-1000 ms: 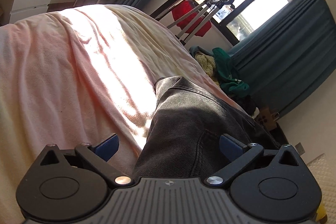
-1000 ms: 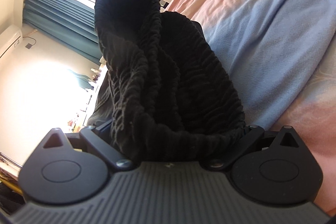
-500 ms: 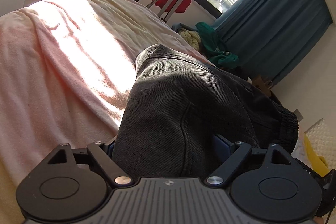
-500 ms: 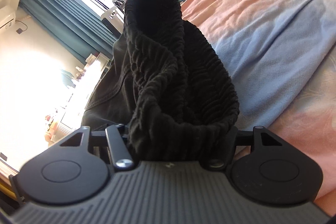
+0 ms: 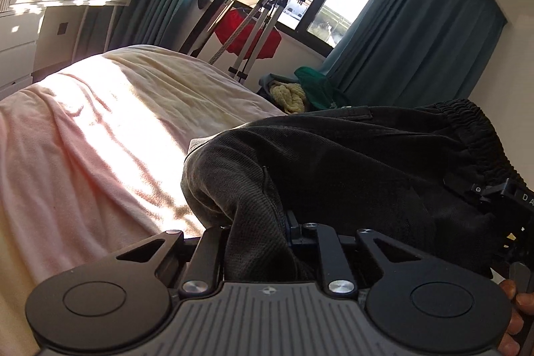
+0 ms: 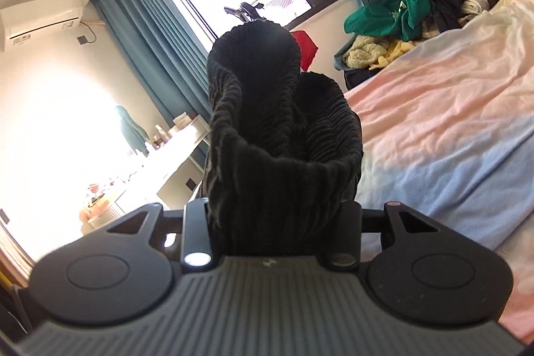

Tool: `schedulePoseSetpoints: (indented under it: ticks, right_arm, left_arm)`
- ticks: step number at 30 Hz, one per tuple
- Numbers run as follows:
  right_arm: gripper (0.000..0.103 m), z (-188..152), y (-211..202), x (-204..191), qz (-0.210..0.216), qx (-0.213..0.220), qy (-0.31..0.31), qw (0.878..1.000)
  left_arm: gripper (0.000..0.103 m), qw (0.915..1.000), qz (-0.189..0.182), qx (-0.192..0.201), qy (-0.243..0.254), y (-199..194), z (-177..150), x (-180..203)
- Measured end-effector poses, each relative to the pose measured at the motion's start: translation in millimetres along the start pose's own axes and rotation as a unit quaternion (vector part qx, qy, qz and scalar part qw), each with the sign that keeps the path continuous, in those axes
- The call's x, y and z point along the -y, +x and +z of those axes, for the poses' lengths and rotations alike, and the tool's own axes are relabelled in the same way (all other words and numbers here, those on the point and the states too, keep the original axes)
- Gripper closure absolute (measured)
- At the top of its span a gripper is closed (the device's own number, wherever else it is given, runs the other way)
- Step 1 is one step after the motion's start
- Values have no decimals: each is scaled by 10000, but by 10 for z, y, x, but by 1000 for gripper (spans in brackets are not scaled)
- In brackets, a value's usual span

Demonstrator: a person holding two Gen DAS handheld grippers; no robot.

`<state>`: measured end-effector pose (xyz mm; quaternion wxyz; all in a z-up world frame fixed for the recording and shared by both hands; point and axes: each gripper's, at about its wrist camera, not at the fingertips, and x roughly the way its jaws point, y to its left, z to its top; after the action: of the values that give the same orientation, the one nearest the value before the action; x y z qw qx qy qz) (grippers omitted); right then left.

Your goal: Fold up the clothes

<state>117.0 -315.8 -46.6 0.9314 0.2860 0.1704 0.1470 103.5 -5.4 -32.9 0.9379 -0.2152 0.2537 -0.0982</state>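
Black trousers (image 5: pixel 350 162) clamped by L gripper (image 5: pixel 257 232) & R gripper (image 6: pixel 283 222) at waistband; keep taut, lower evenly onto bed (image 5: pixel 100 129).

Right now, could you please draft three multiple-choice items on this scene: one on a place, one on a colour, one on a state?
1. Where does the pile with the green garment lie?
A. beyond the bed's far end, under the window
B. on the white desk
C. inside the paper bag

2. What colour are the curtains?
A. red
B. teal
C. white

3. What are the left tongs doing?
A. hanging open over the blanket
B. gripping a curtain
C. clamping the dark trousers

Answers: 1 A, the right wrist view shows it past the pink blanket; 2 B, both views show teal; 3 C, fabric is pinched between them.
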Motion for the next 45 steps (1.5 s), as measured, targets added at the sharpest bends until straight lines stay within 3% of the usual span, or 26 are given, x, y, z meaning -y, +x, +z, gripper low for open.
schedulePoseSetpoints:
  ticks: [5, 7, 11, 15, 22, 28, 33, 35, 38, 41, 45]
  right_arm:
    - [59, 517, -205, 77, 102, 549, -89, 9984]
    - [58, 745, -262, 301, 96, 795, 57, 9968]
    - [59, 1090, -475, 784, 95, 1293, 418, 9907]
    - [58, 1323, -504, 1414, -70, 1742, 667, 9824]
    - [58, 1138, -406, 2540, -471, 2105, 1569, 9638]
    - [58, 674, -188, 3114, -1044, 1779, 2137, 9549]
    - [51, 207, -152, 3358, -1100, 1766, 3178, 9251]
    - [46, 42, -150, 3387, -1128, 1805, 3355, 9177]
    - [42, -148, -198, 3390, -1002, 1917, 3625, 9066]
    - [40, -91, -272, 3346, -1120, 1726, 3901, 8975]
    - [30, 62, -543, 3026, -1889, 1445, 3651, 9001]
  left_arm:
    - [86, 9995, -185, 213, 171, 120, 256, 706]
    - [86, 9985, -254, 341, 334, 251, 353, 1001]
    - [86, 9953, -450, 496, 696, 748, 501, 1690]
    - [86, 9930, -639, 258, 960, 1565, 589, 2263]
    - [86, 9819, -686, 98, 1760, 2740, 114, 2727]
    - [79, 9733, -629, -178, 2198, 3235, -293, 2633]
    - [61, 9718, -472, -506, 2256, 3142, -451, 2393]
    - [40, 9714, -304, -589, 2280, 3007, -478, 2298]
    - [23, 9707, -37, -561, 2335, 2694, -434, 2201]
    - [19, 9697, 12, -491, 2392, 2348, -315, 2168]
    - [12, 9684, -41, -403, 2462, 1868, -127, 2142]
